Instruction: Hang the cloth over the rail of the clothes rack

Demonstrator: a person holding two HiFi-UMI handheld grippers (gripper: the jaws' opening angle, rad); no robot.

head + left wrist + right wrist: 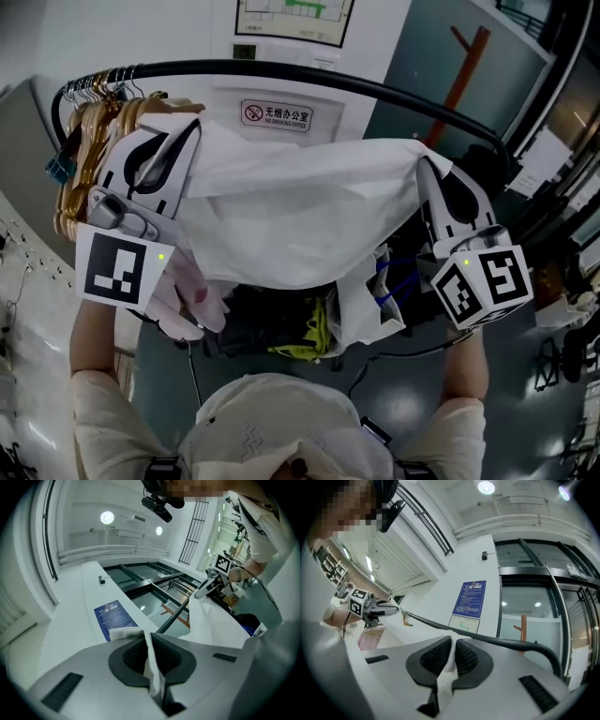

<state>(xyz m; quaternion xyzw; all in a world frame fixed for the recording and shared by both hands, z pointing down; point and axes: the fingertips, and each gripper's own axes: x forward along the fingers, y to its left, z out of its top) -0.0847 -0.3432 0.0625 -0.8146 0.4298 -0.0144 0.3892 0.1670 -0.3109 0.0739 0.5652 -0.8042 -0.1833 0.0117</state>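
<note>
Currently, the white cloth (291, 216) is held spread between the two grippers at the centre of the head view. Its top edge runs from the upper left to the right of the frame, and the rest sags toward the lower centre.

Left gripper (185, 129): seen at the upper left of the head view. In its own view the jaws are closed on a thin fold of the cloth, which stands up between the dark pads (129, 660) and pokes out beyond them.

Right gripper (422, 161): seen at the right of the head view, at the cloth's other top corner. In its own view the jaws are pressed almost together, with a strip of cloth pinched between them.

Rail (309, 80): a black curved bar crossing the upper part of the head view, above the cloth's top edge. The cloth is not draped over it. The cloth's right corner lies close to the bar; whether they touch cannot be told.

Other items: a bunch of hangers (89, 141) hangs at the rail's left end. A no-smoking sign (275, 115) is on the wall behind it. A blue poster (469, 598) shows at the centre of the right gripper view.
</note>
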